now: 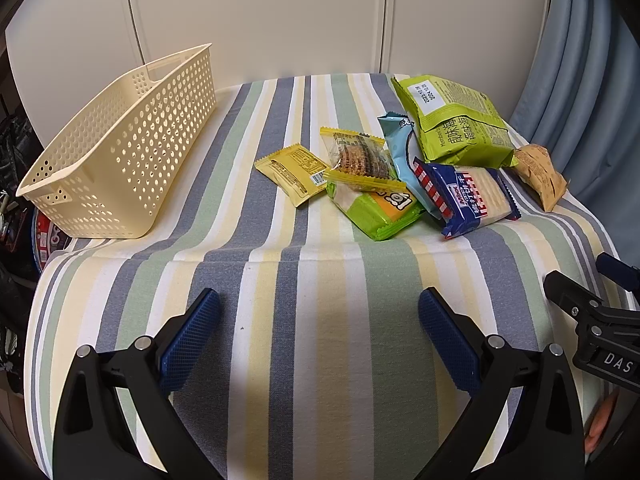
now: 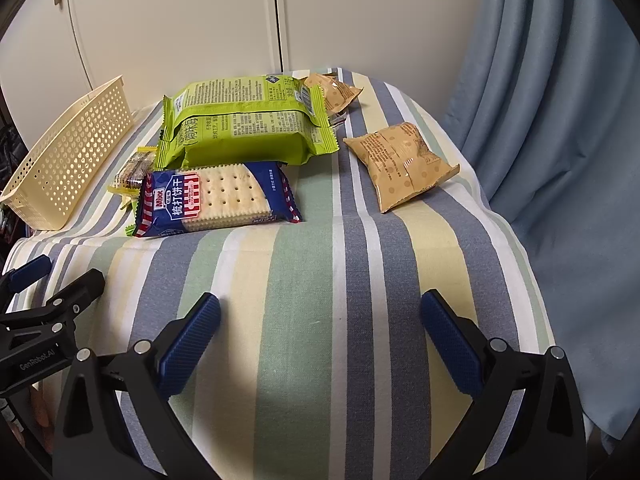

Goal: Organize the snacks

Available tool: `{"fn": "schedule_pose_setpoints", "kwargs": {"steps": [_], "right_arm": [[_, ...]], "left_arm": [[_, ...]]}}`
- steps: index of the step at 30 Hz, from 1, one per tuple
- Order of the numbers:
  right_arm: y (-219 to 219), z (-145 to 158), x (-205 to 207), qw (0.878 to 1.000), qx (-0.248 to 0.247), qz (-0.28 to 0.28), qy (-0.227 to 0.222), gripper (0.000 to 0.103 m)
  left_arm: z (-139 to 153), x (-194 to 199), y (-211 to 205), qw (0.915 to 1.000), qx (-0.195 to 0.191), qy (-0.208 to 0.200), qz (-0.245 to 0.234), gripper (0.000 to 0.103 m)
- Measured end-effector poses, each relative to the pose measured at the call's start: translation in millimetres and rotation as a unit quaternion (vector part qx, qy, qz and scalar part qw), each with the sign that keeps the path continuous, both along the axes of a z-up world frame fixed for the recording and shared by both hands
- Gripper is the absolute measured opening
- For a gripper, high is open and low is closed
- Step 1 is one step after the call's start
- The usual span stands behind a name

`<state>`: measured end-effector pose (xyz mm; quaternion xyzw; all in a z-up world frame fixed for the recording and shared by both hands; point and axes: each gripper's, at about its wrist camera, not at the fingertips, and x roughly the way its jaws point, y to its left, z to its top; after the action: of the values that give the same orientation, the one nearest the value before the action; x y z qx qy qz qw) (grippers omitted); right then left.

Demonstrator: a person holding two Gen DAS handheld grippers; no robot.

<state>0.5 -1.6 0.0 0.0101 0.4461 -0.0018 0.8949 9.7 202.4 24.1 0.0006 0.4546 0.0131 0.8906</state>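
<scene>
A cream perforated basket (image 1: 120, 152) (image 2: 68, 156) stands empty on the left of the striped table. A pile of snack packets lies to the right: a small yellow packet (image 1: 294, 172), a clear yellow-edged packet (image 1: 358, 156), a green-orange packet (image 1: 376, 212), a light blue packet (image 1: 402, 148), a blue cracker pack (image 1: 468, 200) (image 2: 216, 200), a large green bag (image 1: 456, 120) (image 2: 244, 120) and tan packets (image 1: 540, 176) (image 2: 400, 164). My left gripper (image 1: 320, 332) is open above the near tablecloth. My right gripper (image 2: 320, 332) is open too, nothing between its fingers.
The striped tablecloth (image 1: 320, 272) drapes over the near edge. White cabinet doors (image 1: 260, 16) stand behind the table and a blue curtain (image 2: 560, 120) hangs at the right. Dark clutter (image 1: 16, 240) lies left of the table.
</scene>
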Motion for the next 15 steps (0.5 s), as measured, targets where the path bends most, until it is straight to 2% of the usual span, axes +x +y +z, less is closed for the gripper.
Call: {"fn": "schedule_pose_setpoints", "kwargs": {"steps": [15], "right_arm": [[4.4, 0.5, 0.2, 1.000, -0.011, -0.001, -0.001, 0.098]], "left_arm": [[0.1, -0.1, 0.1, 1.0000, 0.001, 0.000, 0.000, 0.101]]}}
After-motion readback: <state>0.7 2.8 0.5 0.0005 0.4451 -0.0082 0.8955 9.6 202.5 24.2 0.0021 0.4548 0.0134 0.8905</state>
